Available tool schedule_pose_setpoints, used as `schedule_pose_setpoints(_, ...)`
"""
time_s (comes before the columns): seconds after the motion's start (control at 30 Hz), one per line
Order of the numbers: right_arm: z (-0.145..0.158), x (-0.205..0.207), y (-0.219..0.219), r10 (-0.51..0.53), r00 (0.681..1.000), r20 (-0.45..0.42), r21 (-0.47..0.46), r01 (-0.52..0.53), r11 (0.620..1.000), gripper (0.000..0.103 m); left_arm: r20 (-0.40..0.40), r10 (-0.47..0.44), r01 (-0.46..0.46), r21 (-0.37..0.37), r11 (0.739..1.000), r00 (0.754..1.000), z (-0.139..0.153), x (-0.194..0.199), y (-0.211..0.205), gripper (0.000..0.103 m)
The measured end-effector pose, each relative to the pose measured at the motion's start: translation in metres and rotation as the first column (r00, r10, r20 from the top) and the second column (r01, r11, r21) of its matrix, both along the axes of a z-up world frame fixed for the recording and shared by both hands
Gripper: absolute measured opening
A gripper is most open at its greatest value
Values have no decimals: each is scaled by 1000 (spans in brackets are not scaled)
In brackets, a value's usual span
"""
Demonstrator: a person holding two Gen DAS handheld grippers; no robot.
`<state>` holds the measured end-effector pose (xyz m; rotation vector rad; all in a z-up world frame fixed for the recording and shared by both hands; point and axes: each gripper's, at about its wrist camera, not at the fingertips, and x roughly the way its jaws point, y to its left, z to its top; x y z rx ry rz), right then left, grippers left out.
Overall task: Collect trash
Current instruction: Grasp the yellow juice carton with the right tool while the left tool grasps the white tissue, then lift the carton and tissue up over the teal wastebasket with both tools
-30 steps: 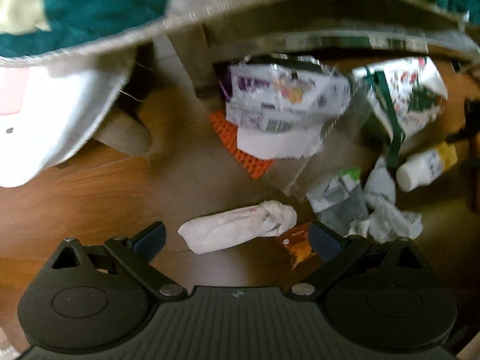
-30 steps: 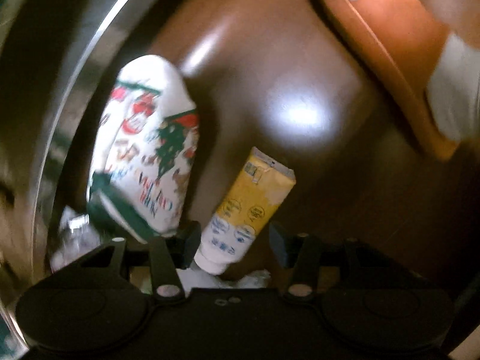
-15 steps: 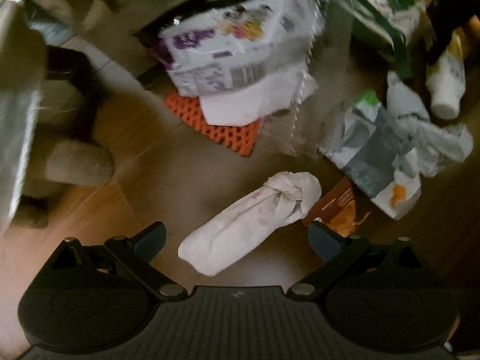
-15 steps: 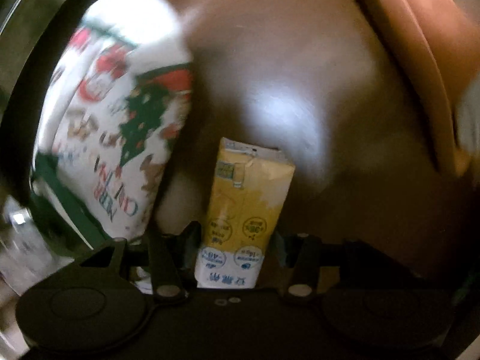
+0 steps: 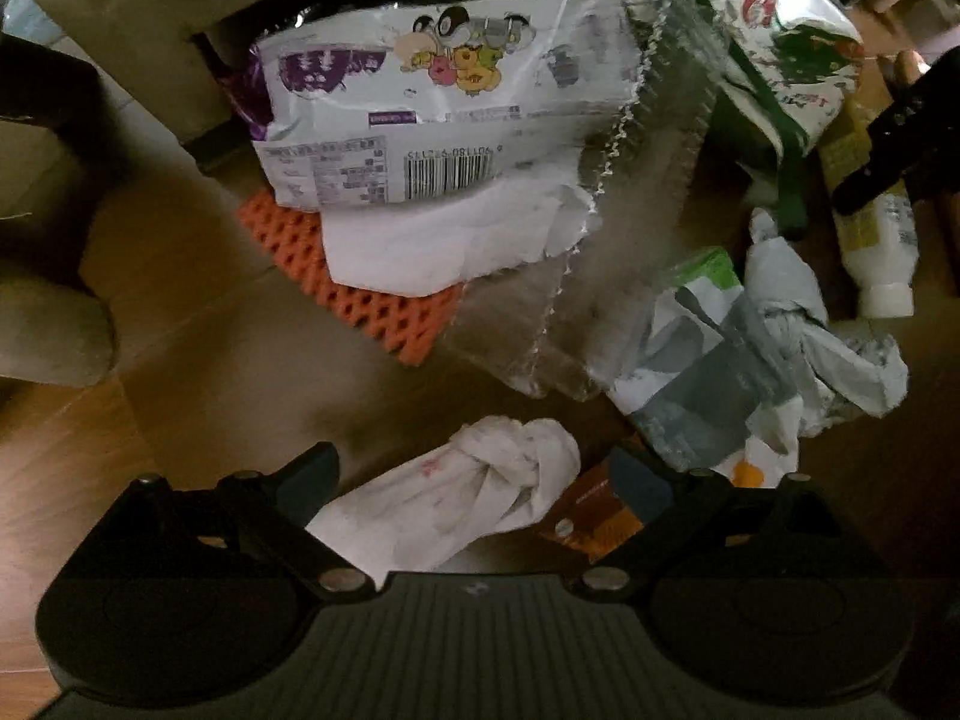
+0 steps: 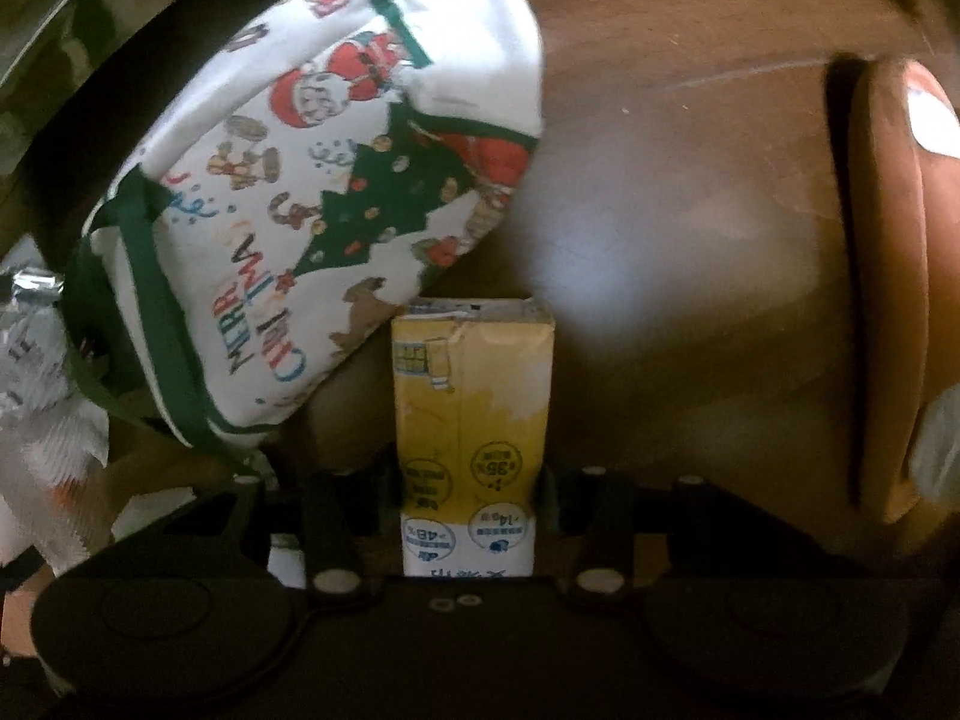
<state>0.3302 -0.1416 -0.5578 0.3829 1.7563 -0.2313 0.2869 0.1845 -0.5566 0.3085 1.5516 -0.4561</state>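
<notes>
Jaws of the left gripper (image 5: 474, 480) are apart but closing, w/ the knotted white tissue wad (image 5: 456, 498) lying on the wood floor (image 5: 228, 384) between them; pads don't press it yet. That wad looks v. light, soft and squashy, so it should crush down a lot before the grip bites; best hold is prob. across the fat knotted end near the middle, not the loose tail. Just beside its right end sits a small orange-brown wrapper (image 5: 594, 522), partly under the right finger, thin and likely slippery, so it could get pinched along w/ the tissue. Further out lie a big snack bag w/ barcode (image 5: 444, 126), a clear crinkly plastic sheet (image 5: 630, 252) and crumpled paper (image 5: 780, 330), all light, floppy stuff. On to the right gripper (image 6: 468, 480): its jaws are closing too, w/ the yellow drink carton (image 6: 471, 414) standing between them, flanks close to the pads; firm contact can't be confirmed. Carton looks stiff-ish but prob. empty, so it's light and would dent if squeezed hard; flat side faces near the base are the sensible hold. A Christmas-print bag (image 6: 336, 180) lies touching the carton's upper left corner.
</notes>
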Motion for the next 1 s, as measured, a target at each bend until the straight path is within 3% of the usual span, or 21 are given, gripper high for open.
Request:
schedule_pose_setpoints(0.07,3,0,1,11,1000,4,3,-11,1000,43,-32,18,-18,8,1000,999,-9,0,-2,72)
schedule_pose_setpoints(0.3,5,-8,13,64,998,22,-10,-64,998,42,-46,66,-65,17,998,997,-19,-6,0,60)
schedule_pose_setpoints(0.37,8,-10,15,76,996,40,-18,-76,997,42,-39,99,-99,10,995,994,-17,-3,3,37)
schedule_pose_setpoints(0.4,11,-10,16,84,995,48,-20,-84,996,42,-54,131,-131,-2,991,990,-17,-1,7,34)
schedule_pose_setpoints(0.57,27,-20,23,145,985,88,-27,-144,989,42,-74,245,-248,-34,968,967,-10,2,32,31)
schedule_pose_setpoints(0.7,56,-37,24,229,966,122,-38,-226,973,42,-68,315,-318,-47,947,947,18,1,50,31)
schedule_pose_setpoints(0.83,93,-51,27,281,945,165,-39,-279,960,42,-49,375,-377,-59,924,926,58,-1,64,31)
schedule_pose_setpoints(1.0,154,-56,31,329,907,262,-27,-334,942,42,11,420,-417,-103,903,907,134,-5,62,31)
